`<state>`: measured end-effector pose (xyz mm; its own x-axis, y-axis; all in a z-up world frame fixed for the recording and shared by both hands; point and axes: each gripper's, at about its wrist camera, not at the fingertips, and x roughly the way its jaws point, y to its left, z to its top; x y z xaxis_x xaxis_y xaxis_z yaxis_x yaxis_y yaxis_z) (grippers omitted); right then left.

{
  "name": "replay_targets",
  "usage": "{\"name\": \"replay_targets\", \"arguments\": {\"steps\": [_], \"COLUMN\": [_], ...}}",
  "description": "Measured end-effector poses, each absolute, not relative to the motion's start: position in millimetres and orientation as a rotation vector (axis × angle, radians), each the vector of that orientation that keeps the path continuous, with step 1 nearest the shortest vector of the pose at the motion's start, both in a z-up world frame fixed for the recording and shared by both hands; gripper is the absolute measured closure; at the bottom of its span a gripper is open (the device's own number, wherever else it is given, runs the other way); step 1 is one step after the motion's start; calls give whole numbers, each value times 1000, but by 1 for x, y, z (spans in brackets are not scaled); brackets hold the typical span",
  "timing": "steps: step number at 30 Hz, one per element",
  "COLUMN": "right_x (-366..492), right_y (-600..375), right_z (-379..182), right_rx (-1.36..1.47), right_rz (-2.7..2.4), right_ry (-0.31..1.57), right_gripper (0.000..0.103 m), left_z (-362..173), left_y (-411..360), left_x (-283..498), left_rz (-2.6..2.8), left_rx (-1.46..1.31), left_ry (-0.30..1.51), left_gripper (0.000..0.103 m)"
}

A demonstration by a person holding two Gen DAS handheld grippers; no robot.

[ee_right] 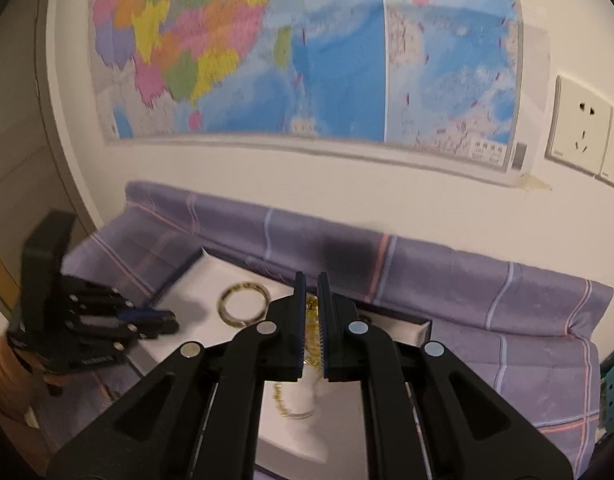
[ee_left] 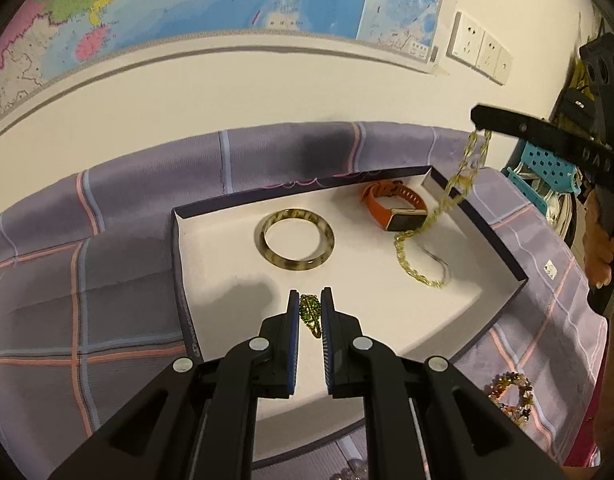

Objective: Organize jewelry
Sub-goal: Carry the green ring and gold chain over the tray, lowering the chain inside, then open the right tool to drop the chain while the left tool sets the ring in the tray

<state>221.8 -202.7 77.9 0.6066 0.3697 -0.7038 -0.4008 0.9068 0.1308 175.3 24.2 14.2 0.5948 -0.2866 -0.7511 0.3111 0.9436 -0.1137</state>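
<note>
Dangling gold chain [ee_left: 421, 236] into box [ee_left: 503, 248], right hand-held gripper [ee_left: 479, 120] clamped.

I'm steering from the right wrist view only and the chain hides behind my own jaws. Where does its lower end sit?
Observer: The gold chain hangs from the right gripper; its lower end already lies coiled on the white floor of the box.
Operator: Anything beside it I can't see?
Observer: An orange watch lies right next to the chain, in the far right corner.
Operator: What is the left gripper holding?
Observer: The left gripper is shut on a green beaded piece, above the box's near part.
</note>
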Motion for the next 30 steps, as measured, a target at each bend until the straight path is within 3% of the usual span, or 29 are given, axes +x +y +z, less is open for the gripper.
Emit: {"name": "replay_targets", "arguments": {"steps": [21,30], "right_x": [220,221], "right_y": [-185,-191], "right_z": [4,-2], "right_rx": [-81,-29], "right_rz": [514,493], "right_ry": [981,1011], "right_gripper": [96,88], "left_z": [-3,-13], "left_y": [10,6], "left_x": [204,218], "left_rz": [-341,-313], "left_rx": [83,87], "left_ry": [935,964], "left_gripper": [94,94]}}
